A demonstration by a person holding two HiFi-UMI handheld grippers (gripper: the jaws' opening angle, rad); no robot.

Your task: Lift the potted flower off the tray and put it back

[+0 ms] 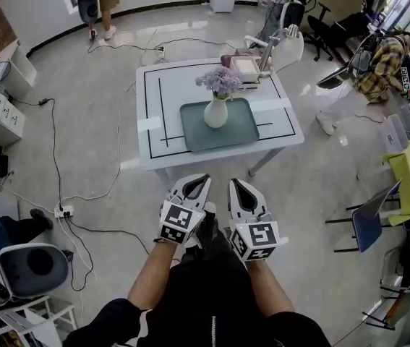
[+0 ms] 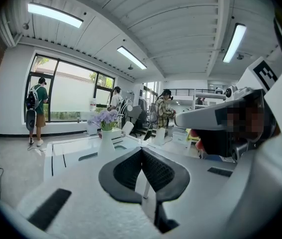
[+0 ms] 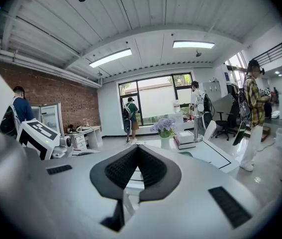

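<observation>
A white vase of pale purple flowers (image 1: 218,100) stands upright on a grey-green tray (image 1: 244,139) on a white table (image 1: 168,100) ahead of me. Both grippers are held well short of the table, side by side over the floor. My left gripper (image 1: 203,178) is shut and empty, its jaw tips together. My right gripper (image 1: 233,183) is shut and empty too. The potted flower (image 2: 106,126) shows far off in the left gripper view, and the potted flower (image 3: 164,129) also appears in the right gripper view.
A stack of books (image 1: 242,69) lies at the table's far edge behind the tray. Black tape lines mark the tabletop. Cables (image 1: 82,194) trail over the floor at left. Chairs (image 1: 374,219) stand at right. People (image 1: 385,63) are at the room's edges.
</observation>
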